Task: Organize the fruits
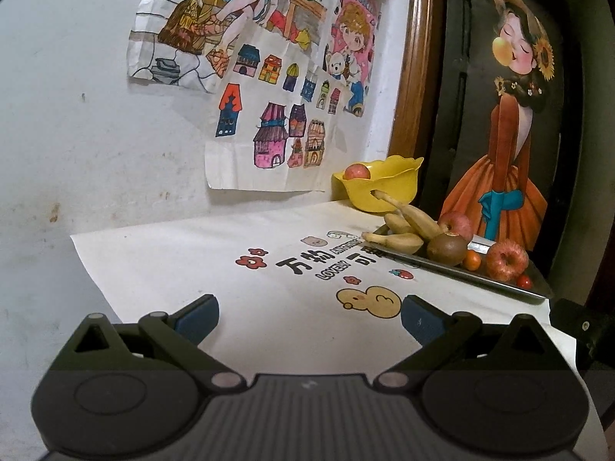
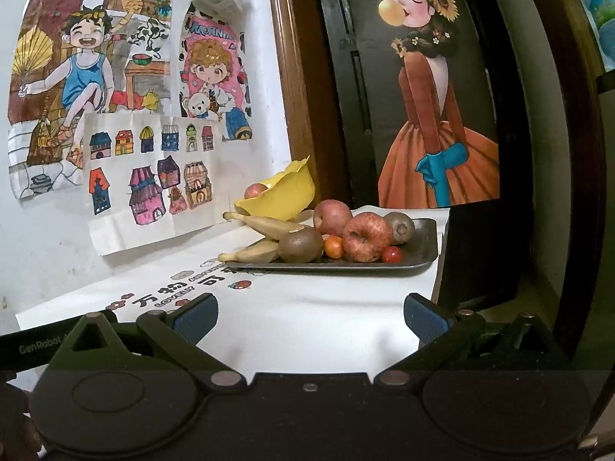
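Note:
A dark metal tray (image 2: 421,249) (image 1: 499,282) at the table's far right carries bananas (image 2: 265,226) (image 1: 407,226), two red apples (image 2: 365,236) (image 1: 506,259), two kiwis (image 2: 300,245) (image 1: 446,249), a small orange (image 2: 333,246) (image 1: 472,260) and a cherry tomato (image 2: 392,254) (image 1: 524,281). Behind it a yellow bowl (image 2: 292,192) (image 1: 384,186) holds one apple (image 2: 254,191) (image 1: 356,172). My left gripper (image 1: 309,317) is open over the printed tablecloth, well short of the tray. My right gripper (image 2: 310,317) is open too, empty, facing the tray from the front.
The white tablecloth (image 1: 215,261) bears printed cartoons and text. Children's drawings (image 2: 146,176) hang on the wall behind. A wooden door frame (image 2: 292,77) and a dark panel with a painted girl (image 2: 434,115) stand behind the tray. The table's right edge (image 2: 442,253) lies beside the tray.

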